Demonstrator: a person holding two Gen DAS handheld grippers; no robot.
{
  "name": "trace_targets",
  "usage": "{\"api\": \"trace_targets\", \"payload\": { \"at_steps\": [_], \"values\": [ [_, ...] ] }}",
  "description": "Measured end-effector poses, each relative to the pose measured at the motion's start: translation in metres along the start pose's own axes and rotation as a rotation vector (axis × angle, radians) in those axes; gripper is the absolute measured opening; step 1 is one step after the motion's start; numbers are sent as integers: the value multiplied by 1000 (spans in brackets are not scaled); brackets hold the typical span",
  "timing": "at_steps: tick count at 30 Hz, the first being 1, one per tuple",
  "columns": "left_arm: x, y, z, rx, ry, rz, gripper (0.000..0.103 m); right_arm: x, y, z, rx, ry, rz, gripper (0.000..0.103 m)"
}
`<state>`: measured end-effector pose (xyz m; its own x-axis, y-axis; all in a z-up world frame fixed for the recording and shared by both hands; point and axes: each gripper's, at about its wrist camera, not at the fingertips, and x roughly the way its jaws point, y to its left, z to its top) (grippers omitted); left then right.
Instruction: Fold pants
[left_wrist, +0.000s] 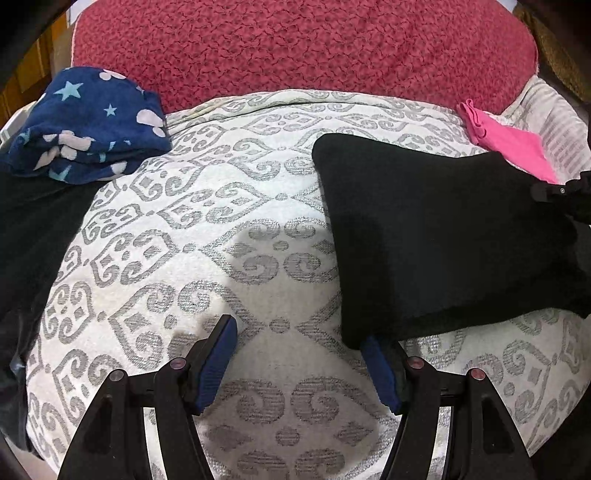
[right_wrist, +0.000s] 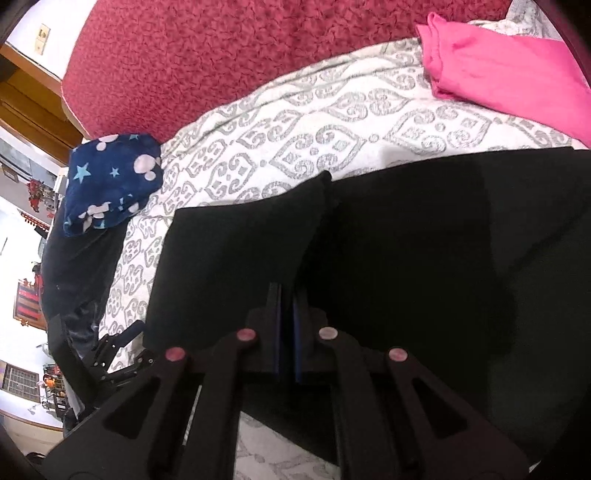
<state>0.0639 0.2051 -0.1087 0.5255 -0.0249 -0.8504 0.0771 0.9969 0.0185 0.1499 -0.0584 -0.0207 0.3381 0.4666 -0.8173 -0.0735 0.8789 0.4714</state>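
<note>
On the patterned bedspread (left_wrist: 207, 229), the right gripper (right_wrist: 287, 314) pinches the black pants (right_wrist: 424, 240) (left gripper (left_wrist: 301, 354) spread wide).

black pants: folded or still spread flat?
Folded, at least partly. The black pants show a doubled layer with an edge lifted by the shut right gripper; the left gripper is open beside them.

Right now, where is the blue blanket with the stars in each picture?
Left wrist view: the star blanket lies bunched at the upper left, against the red cover.
Right wrist view: the star blanket sits at the middle left, below the red cover.
Shared landmark: the pink cloth, far across the bed on the right.
</note>
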Motion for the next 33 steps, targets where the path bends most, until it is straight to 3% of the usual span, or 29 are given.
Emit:
{"api": "trace_targets", "payload": {
  "at_steps": [8, 11, 13, 16, 20, 24, 27, 29, 33],
  "values": [
    [-8, -3, -3, 15, 13, -14, 68, -7, -19, -3, 35, -23, -6, 9],
    [-21, -5, 0, 0, 6, -75, 68, 1, -21, -5, 12, 28, -54, 23],
    [-35, -8, 5, -1, -19, -124, 68, -1, -29, -9, 36, 35, -67, 39],
    [-54, -19, 22, 14, -78, -181, 68, -19, -41, -13, 60, -7, -74, 42],
    [-47, -52, 56, 76, -122, -198, 68, -50, -65, -21, 115, -63, -98, 45],
    [-6, -80, 83, 111, -86, -213, 68, -87, -98, -33, 182, -126, -171, 48],
    [51, -83, 82, 77, 91, -158, 69, -122, -131, -48, 256, -182, -222, 51],
    [54, -73, 76, 7, 45, -186, 71, -142, -156, -59, 323, -222, -250, 59],
    [38, -77, 76, 14, 55, -193, 71, -173, -212, -83, 498, -283, -291, 59]
  ]
}}
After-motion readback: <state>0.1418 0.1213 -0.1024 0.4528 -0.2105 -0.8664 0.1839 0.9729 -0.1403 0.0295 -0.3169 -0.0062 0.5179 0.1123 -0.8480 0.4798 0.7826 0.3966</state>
